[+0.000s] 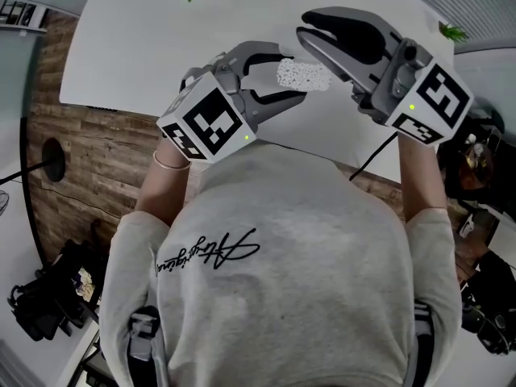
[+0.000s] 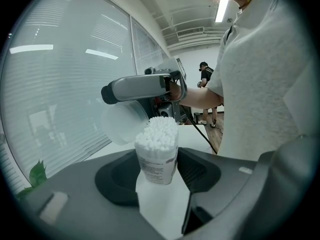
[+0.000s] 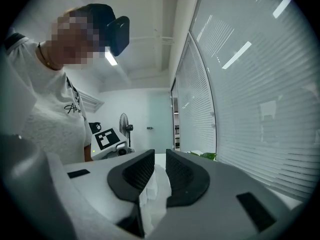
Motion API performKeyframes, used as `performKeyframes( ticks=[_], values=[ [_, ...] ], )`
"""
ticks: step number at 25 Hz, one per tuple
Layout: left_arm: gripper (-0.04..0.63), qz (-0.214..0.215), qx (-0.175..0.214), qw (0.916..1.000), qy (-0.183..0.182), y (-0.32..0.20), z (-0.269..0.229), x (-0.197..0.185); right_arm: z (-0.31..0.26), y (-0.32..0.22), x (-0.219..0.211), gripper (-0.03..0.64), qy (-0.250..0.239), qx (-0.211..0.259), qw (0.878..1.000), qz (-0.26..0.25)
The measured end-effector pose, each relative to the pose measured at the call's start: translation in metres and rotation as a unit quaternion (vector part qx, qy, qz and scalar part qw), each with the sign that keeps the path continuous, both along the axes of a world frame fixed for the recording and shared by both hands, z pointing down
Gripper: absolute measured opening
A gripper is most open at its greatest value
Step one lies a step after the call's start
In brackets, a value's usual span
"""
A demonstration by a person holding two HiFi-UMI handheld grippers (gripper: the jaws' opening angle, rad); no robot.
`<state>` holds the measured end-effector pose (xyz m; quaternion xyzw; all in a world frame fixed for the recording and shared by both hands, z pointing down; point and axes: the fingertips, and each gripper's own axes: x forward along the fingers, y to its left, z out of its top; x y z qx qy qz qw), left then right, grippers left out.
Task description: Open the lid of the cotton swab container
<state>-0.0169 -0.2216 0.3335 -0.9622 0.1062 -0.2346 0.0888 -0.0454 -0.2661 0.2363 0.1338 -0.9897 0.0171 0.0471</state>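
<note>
Pinched across left gripper [image 2: 159,170]: swab container [image 2: 157,156], long axis standing out of the jaws, swabs [image 2: 159,130] bared. Just beside container's mouth, far side: lid [image 2: 120,126], apparently nipped in near-closed right gripper [image 3: 159,159]. Likely next: clear of container.

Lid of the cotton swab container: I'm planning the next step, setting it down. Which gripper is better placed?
Right. The right gripper pinches the translucent lid, already off; the left gripper is clamped on the open cotton swab container and should probably hold it.
</note>
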Motion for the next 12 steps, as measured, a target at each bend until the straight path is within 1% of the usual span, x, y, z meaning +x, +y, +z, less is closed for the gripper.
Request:
performKeyframes(
  ticks=[3, 12],
  values=[
    [0.227, 0.003, 0.004, 1.0, 0.001, 0.001, 0.0003, 0.0051, 0.0011, -0.0009, 0.0057, 0.072, -0.003, -0.003, 1.0, 0.006],
    [0.225, 0.014, 0.0, 0.9998, 0.014, 0.0048, -0.0025, 0.0053, 0.0062, -0.0086, 0.0048, 0.06, -0.001, -0.02, 1.0, 0.021]
  ],
)
